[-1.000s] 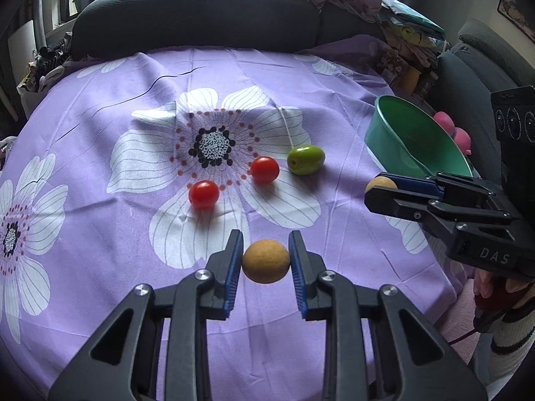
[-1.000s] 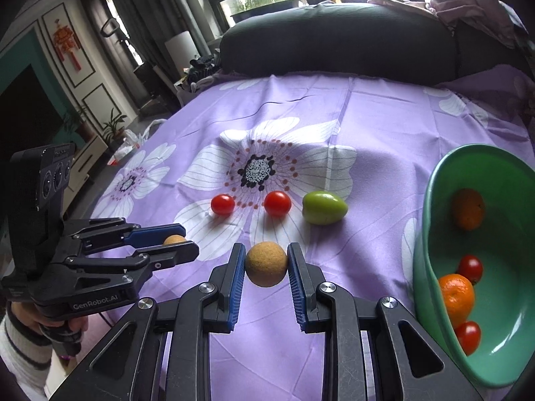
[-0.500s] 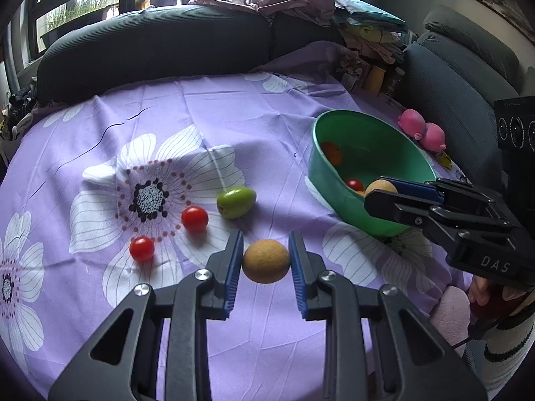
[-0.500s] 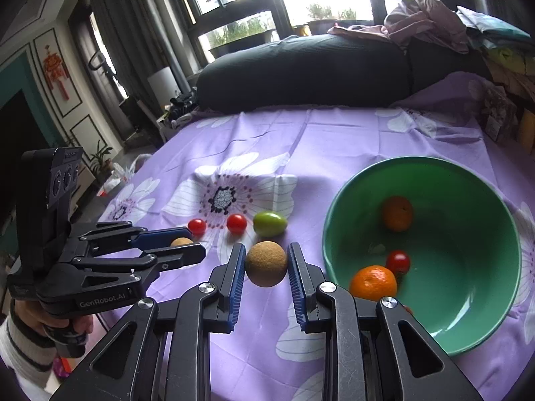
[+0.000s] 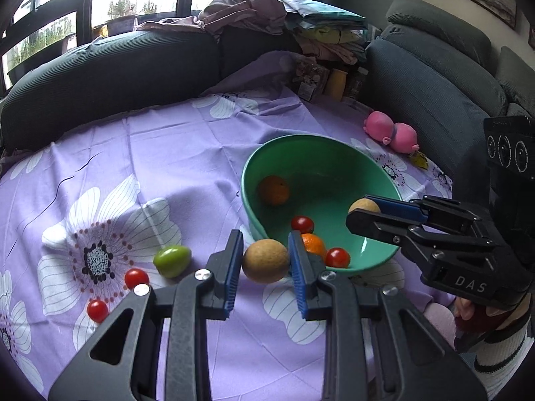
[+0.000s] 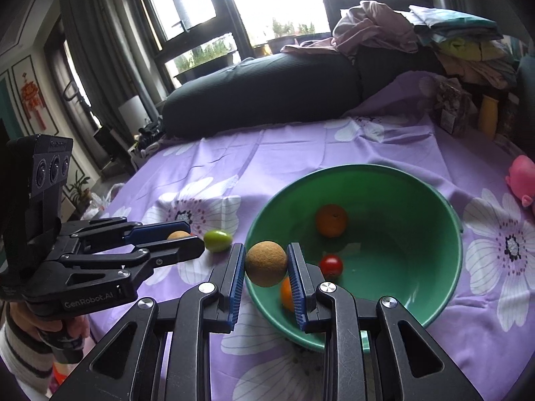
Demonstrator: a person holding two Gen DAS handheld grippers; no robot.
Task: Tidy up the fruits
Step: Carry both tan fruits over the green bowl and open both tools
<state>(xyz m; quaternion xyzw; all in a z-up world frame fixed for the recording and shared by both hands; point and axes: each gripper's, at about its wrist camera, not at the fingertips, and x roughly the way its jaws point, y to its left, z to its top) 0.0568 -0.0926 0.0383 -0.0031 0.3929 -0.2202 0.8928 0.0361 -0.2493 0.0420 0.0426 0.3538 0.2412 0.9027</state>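
Note:
My left gripper is shut on a tan round fruit, held just left of the green bowl. My right gripper is shut on a second tan round fruit, held over the near-left rim of the green bowl. The bowl holds oranges and cherry tomatoes. On the purple floral cloth, a green fruit and two cherry tomatoes lie left of the bowl. The right gripper shows in the left wrist view; the left gripper shows in the right wrist view.
A pink plush toy lies on the cloth behind the bowl. A dark sofa with piled clothes borders the far side. A yellow bottle stands at the far right edge.
Both grippers have moved right with their tan fruits, towards the green bowl. The bowl now looks nearer and larger in both views.

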